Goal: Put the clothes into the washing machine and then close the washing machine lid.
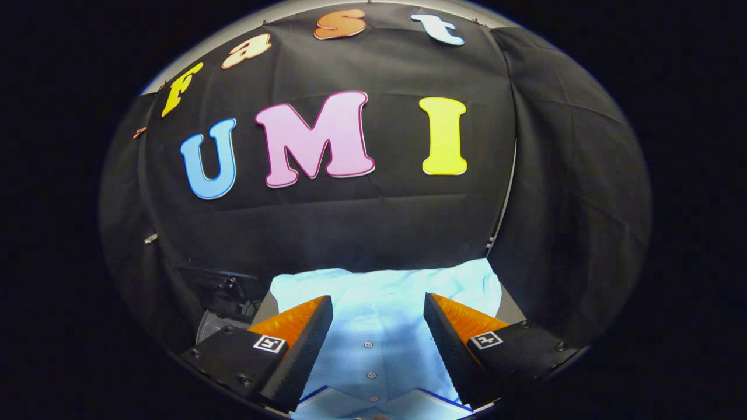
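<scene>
Between the wide-open, empty gripper (pixel 378 315) fingers lies the soft, light shirt (pixel 379 303); I'd pinch near its button placket.

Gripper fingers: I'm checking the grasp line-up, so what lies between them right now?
The gripper is open, and the light blue button-up shirt, with its row of buttons, lies in the gap in the gripper view.

Gripper camera, riding low and close over the work surface

It looks forward along the two spread fingers (pixel 327 329) of the gripper (pixel 378 318), slightly downward onto a light blue shirt (pixel 379 297) lying near beneath them, and faces the booth's black cloth wall (pixel 373 216) beyond.
</scene>
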Available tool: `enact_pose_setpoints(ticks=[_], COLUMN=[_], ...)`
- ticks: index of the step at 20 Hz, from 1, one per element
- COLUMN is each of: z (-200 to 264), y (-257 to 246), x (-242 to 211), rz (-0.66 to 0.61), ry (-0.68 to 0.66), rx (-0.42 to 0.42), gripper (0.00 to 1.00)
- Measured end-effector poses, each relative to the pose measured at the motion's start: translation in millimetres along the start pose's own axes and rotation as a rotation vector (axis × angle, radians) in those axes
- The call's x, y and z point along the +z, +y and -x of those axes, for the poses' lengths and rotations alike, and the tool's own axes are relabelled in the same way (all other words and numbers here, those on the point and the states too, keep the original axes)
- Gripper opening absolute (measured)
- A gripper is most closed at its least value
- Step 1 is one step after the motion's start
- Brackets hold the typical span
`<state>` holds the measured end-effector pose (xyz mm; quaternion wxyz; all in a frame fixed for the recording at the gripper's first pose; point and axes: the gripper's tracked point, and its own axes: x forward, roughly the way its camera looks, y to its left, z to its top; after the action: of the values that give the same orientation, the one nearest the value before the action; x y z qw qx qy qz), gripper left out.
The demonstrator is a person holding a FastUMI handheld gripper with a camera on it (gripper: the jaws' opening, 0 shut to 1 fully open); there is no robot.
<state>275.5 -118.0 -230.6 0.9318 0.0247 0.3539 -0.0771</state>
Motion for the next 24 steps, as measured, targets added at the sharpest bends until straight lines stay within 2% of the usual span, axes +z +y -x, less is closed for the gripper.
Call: enact_pose_setpoints(ticks=[11,20,21,24], z=[-40.1,-44.7,-45.4,-49.0], y=[-11.4,-11.8,-9.7,-9.5], x=[-46.4,-54.1,-53.4,-51.6], rz=[0.031,0.081,0.084,0.096], ry=[0.195,0.254,0.259,0.257], rx=[-0.039,-0.048,-0.038,-0.026], gripper=[0.99,0.95,0.90,0.40])
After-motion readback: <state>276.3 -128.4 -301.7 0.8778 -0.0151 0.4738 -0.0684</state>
